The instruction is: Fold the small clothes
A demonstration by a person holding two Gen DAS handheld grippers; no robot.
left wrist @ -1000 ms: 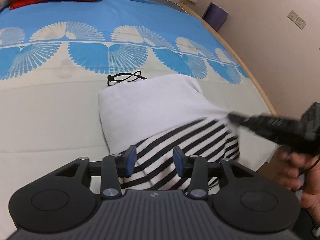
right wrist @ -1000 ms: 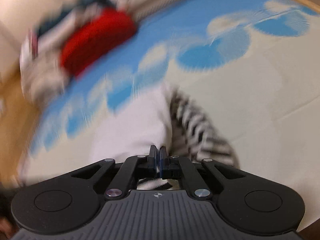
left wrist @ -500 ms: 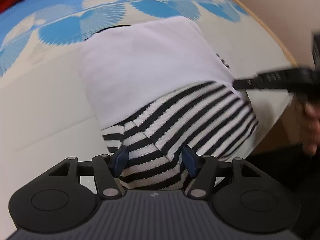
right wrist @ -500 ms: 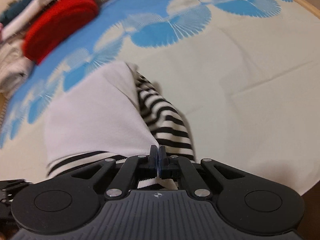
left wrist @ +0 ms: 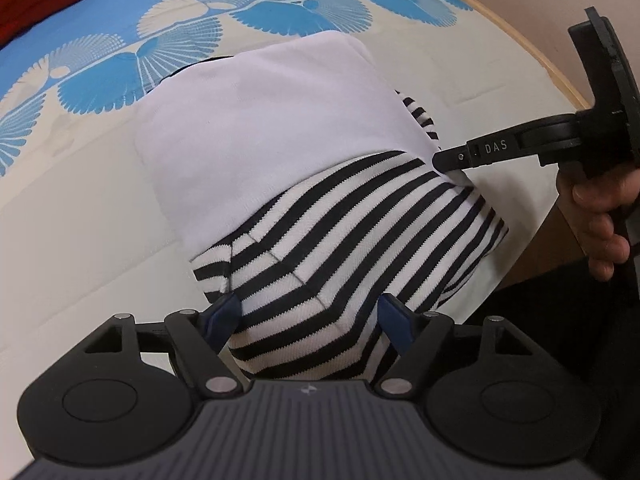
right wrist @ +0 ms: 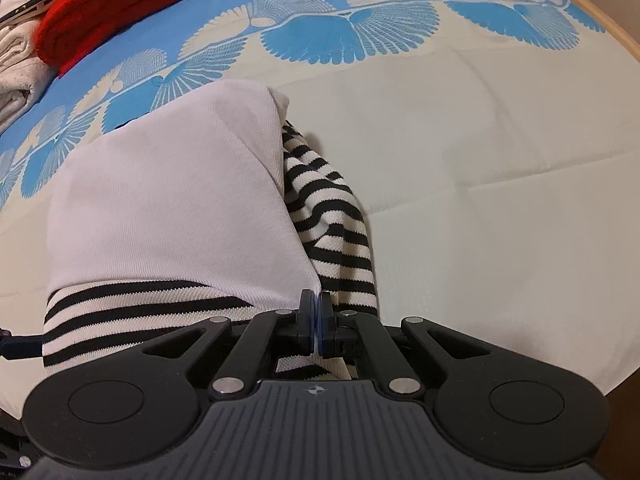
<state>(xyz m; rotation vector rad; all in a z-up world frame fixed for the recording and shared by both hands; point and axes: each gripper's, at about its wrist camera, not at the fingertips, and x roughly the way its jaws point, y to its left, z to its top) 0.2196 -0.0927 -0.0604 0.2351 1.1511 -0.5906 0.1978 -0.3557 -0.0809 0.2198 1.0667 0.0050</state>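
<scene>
**Left jaws let go, right jaws stay pinched at the garment's edge**

On the bed, just short of the blue fan-patterned band of the bedspread [left wrist: 304, 16], lies the striped garment [left wrist: 348, 248], partly folded, with its plain white panel [left wrist: 264, 128] laid over the black-and-white stripes.

Left wrist view: the left gripper [left wrist: 308, 316] has just been opening, and its jaws now stand wide apart, one on each side of the striped end nearest the camera. Cloth bulges up between them, but the blue pads do not seem to press on it (the fabric sits loose, not pinched). A second ago this view took in the whole bedspread and the garment from farther off; now the stripes fill the lower frame. I read that as a release: the striped end has been laid down and this fold is set. To the right of the garment, the right gripper [left wrist: 452, 159] reaches in, a hand [left wrist: 600, 220] around its handle, its tip at the seam where white meets stripes.

Right wrist view: the right gripper [right wrist: 315, 316] has its jaws together, as they were a second ago; whether a thin hem is caught between them I cannot tell. The garment [right wrist: 328, 200] spreads ahead, white panel [right wrist: 172, 208] left, stripes right. Beyond the garment, a red folded cloth [right wrist: 116, 12] rests at the bed's far corner.
</scene>
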